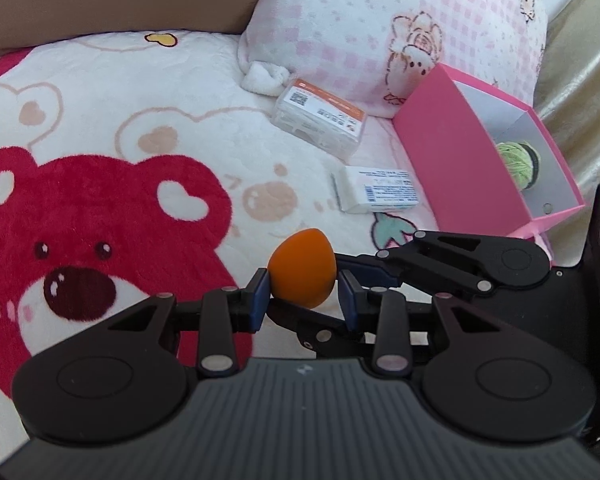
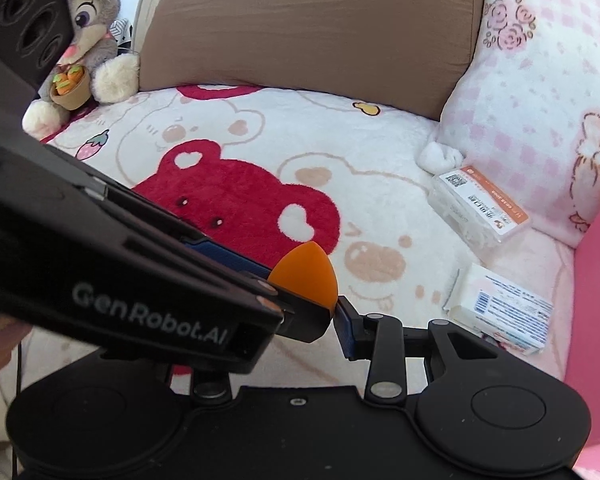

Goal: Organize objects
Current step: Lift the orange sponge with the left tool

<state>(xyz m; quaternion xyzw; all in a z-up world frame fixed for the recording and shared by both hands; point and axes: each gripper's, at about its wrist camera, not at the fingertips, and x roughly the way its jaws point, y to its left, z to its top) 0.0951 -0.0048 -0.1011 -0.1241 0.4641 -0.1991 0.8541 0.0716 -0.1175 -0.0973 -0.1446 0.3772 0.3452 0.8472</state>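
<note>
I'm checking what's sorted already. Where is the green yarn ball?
In the left wrist view, the green yarn ball lies inside the pink box at right, beside the pink pillow.

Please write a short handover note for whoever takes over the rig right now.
Left tongs: shut on the orange sponge, held above the blanket.
Right tongs: also closed on the sponge; one pad presses its lower edge, the other is hidden behind the left tongs.
Pink box: open, at the right by the pillow, with a green yarn ball inside.
Done: the yarn ball is boxed and the sponge is picked up.
Left: probably the sponge goes into the box. The clear case and the white carton lie loose on the blanket.
</note>
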